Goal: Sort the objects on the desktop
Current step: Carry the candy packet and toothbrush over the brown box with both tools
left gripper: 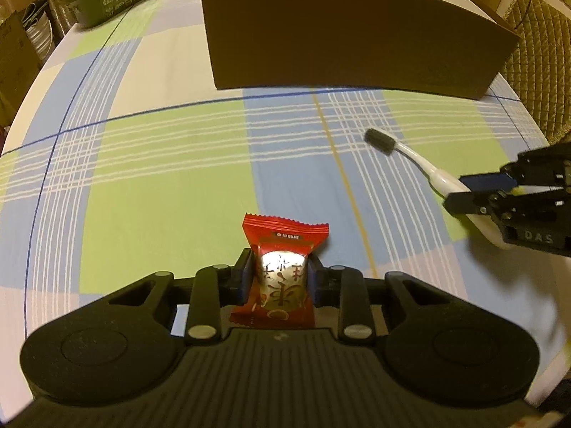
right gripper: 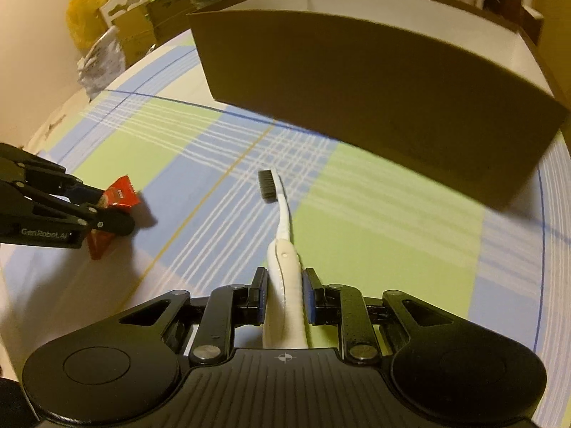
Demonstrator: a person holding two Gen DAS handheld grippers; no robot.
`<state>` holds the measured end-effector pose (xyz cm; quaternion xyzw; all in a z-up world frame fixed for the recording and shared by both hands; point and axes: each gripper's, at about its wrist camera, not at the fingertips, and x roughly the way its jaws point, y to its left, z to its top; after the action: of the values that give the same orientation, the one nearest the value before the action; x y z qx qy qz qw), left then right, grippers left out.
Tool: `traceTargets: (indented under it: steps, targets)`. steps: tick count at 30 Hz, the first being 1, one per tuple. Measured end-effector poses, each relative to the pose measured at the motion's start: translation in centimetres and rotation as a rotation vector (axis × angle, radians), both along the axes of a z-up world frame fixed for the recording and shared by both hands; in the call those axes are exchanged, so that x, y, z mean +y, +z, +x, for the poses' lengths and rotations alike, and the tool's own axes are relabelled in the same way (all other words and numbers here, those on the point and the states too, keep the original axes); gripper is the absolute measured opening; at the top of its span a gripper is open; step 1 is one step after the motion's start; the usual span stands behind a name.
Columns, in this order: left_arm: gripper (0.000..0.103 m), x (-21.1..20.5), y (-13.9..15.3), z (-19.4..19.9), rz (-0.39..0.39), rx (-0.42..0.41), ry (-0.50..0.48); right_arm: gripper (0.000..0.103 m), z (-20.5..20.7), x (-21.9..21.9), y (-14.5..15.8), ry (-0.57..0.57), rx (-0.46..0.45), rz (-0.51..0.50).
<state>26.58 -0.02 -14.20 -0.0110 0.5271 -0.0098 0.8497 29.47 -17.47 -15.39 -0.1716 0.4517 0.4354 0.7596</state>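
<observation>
My left gripper [left gripper: 280, 278] is clamped on a red candy packet [left gripper: 283, 267] low over the checked tablecloth [left gripper: 160, 185], while to its right my right gripper [right gripper: 283, 290] pinches the handle of a white toothbrush [right gripper: 283, 235], bristles pointing toward the brown cardboard box [left gripper: 349, 32] at the far side.

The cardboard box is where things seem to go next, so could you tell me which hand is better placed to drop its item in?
Probably right: the right gripper grips the toothbrush, with the box nearer than for the left gripper, gripping the candy.
</observation>
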Motion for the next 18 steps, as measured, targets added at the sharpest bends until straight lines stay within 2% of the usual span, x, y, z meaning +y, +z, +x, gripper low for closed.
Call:
traceTargets:
  steps: [9,18]
  targets:
    - [0.023,-1.4,1.2,-1.3,-0.035,-0.030,-0.045,0.017,-1.2,-3.3,1.2,-0.099,0.016,0.017]
    - [0.023,-2.6,4.4,-0.7,-0.058,-0.106,-0.086,0.017,-1.1,-4.8,4.9,-0.152,-0.047,0.092]
